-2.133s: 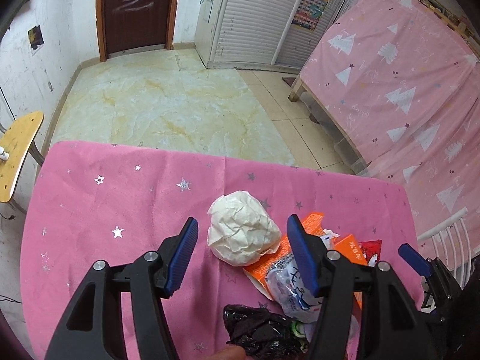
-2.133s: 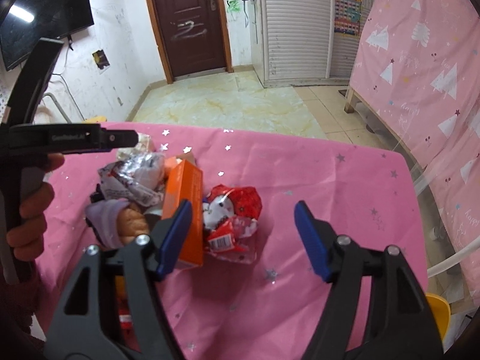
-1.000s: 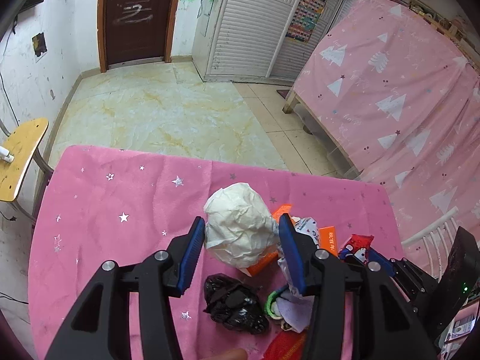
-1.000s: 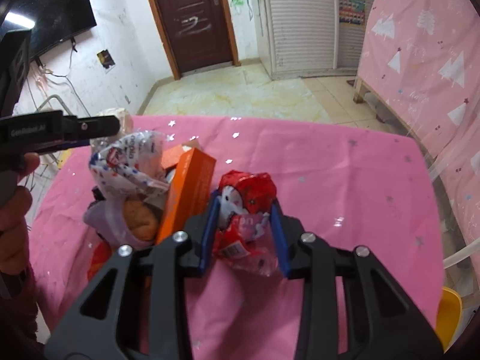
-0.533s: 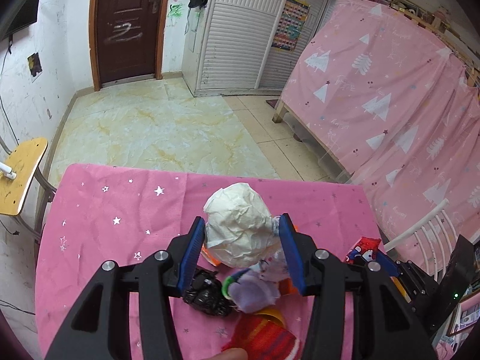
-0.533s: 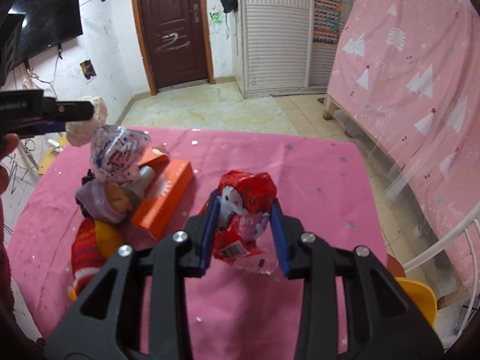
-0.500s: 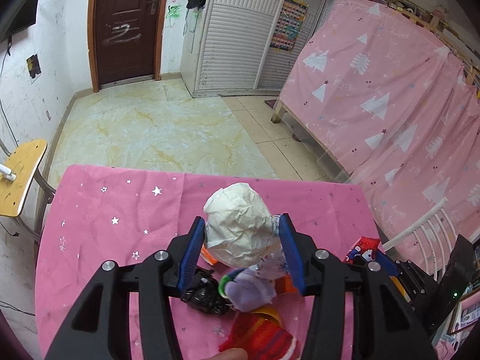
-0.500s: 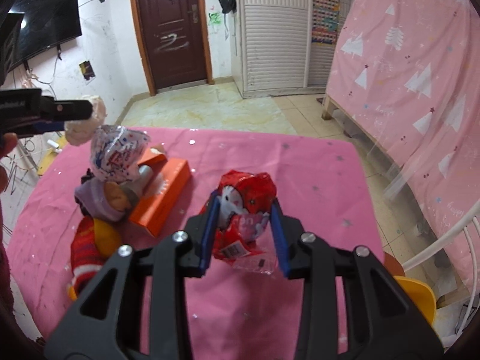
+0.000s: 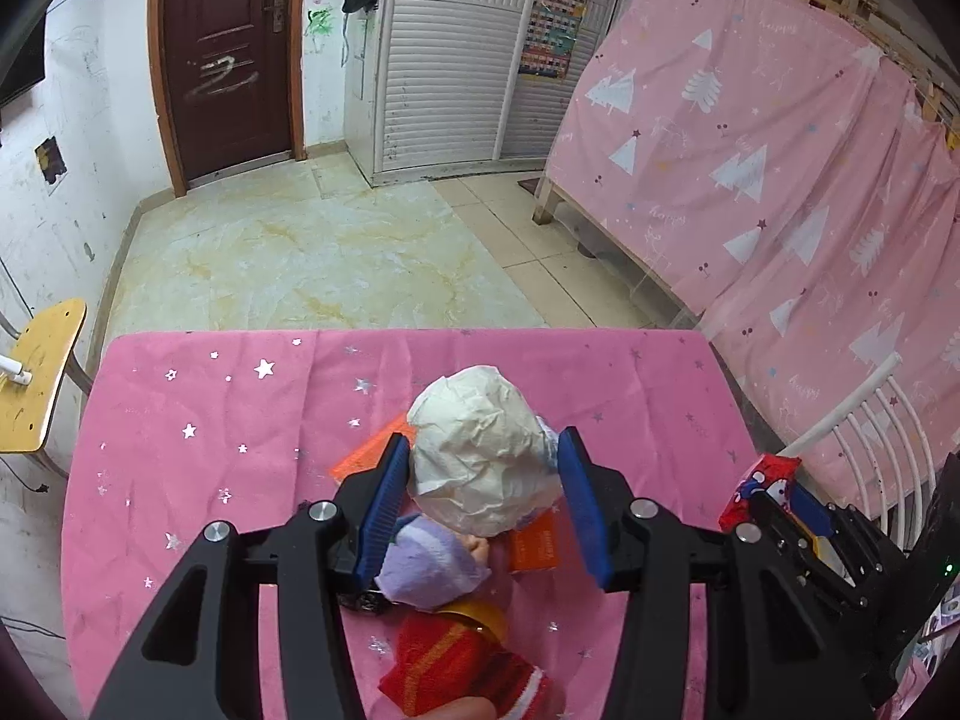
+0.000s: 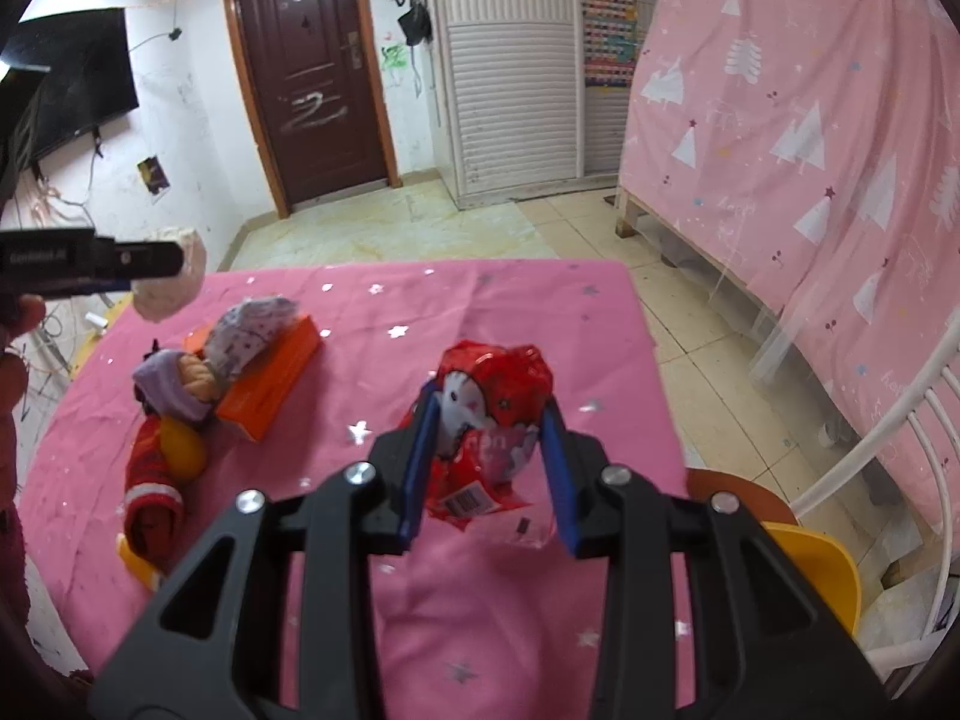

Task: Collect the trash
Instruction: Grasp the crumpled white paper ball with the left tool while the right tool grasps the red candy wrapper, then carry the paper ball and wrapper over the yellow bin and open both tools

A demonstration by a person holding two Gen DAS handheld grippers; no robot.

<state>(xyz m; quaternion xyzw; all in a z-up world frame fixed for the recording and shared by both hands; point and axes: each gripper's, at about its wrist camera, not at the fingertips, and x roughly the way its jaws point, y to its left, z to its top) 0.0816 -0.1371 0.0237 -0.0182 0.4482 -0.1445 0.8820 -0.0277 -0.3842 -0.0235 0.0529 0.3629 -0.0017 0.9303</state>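
The left gripper point(image 9: 483, 495) clamps a paper ball point(image 9: 480, 450) above the bench point(image 9: 198, 420); the right gripper point(image 10: 489, 468) pinches a red wrapper point(image 10: 492, 402). The slick wrapper could slide out, or the ball crush and drop, since both grips are light.

The crumpled paper ball point(image 9: 480, 438) looks matt and creased, off-white. The red snack wrapper point(image 10: 489, 420) is glossy plastic film, crinkled and catching light. The tablecloth point(image 10: 510, 312) reads as soft matt cloth (its silver stars shine like foil). The orange box point(image 10: 270, 384) seems smooth cardboard. Both grippers look like matt black plastic, the blue pads point(image 9: 384, 504) perhaps rubbery. The floor tiles point(image 9: 300, 252) are polished.
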